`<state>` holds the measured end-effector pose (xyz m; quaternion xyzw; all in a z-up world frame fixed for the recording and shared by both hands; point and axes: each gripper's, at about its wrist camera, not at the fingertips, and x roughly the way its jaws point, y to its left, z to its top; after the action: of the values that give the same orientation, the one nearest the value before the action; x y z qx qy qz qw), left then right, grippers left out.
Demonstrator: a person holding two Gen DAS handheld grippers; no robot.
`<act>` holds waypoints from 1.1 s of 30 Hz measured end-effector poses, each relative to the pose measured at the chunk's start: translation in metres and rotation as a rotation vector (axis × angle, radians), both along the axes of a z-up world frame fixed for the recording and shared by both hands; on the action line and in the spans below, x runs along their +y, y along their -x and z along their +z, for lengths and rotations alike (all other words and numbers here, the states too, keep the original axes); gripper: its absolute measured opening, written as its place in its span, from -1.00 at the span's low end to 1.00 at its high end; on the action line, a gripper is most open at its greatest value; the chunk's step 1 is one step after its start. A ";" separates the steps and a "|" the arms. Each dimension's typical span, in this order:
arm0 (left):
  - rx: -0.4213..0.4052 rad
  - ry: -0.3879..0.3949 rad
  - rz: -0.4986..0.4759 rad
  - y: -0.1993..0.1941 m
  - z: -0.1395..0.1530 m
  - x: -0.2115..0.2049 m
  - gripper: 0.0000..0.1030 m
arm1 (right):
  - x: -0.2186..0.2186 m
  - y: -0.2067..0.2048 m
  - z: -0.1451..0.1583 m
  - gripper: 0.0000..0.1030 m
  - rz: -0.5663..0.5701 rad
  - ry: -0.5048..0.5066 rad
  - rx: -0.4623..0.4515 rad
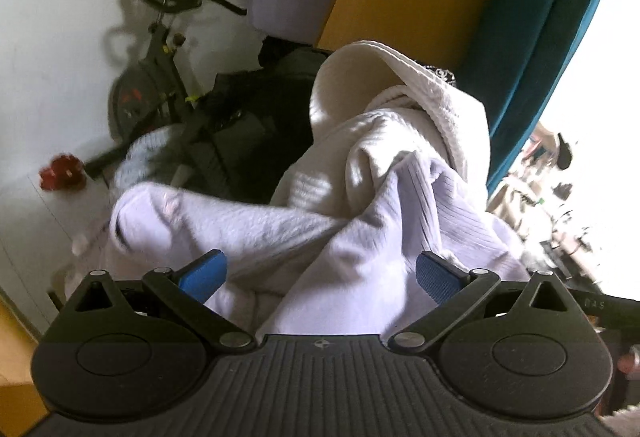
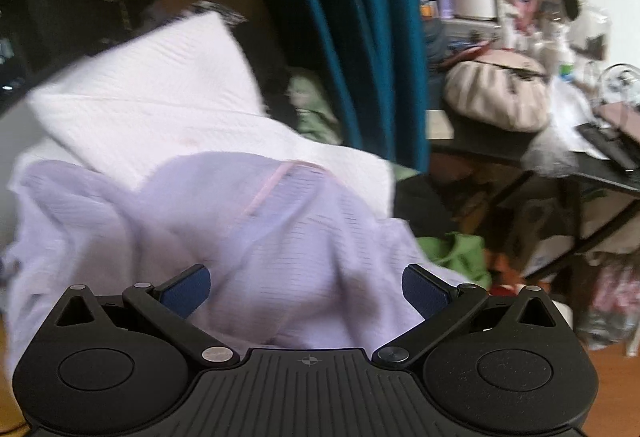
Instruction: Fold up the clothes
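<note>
Between the spread fingers of the left tool (image 1: 322, 273) and right tool (image 2: 306, 287), both released, lies a crumpled lavender ribbed garment (image 1: 360, 237) before a teal curtain (image 1: 540, 37).

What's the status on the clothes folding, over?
Left gripper open, right gripper open, both over the pile. Lilac ribbed garment crumpled, unfolded, white waffle garment behind it. Nothing blocking.

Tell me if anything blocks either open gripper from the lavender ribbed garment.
Nothing visible does. The lavender ribbed garment bunches directly between the open left gripper's pads, and likewise at the right gripper. The white waffle-textured cloth lies behind it, not in front.
</note>
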<state>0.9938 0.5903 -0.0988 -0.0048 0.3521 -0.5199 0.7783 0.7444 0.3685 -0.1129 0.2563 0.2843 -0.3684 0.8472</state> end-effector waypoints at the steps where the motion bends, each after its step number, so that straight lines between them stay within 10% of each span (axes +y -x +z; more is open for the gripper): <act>1: 0.010 0.004 -0.012 -0.001 -0.001 0.005 0.99 | 0.001 -0.001 0.002 0.99 0.008 -0.001 -0.006; 17: -0.039 -0.046 0.073 -0.007 -0.011 0.057 0.99 | 0.031 -0.038 0.026 0.99 0.095 -0.075 -0.050; 33: 0.014 -0.076 0.028 -0.042 -0.037 0.076 0.99 | 0.103 -0.040 0.047 0.99 0.270 0.120 0.096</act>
<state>1.0359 0.6659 -0.1356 0.0161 0.3767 -0.4953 0.7826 0.7840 0.4713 -0.0661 0.1470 0.3338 -0.2790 0.8884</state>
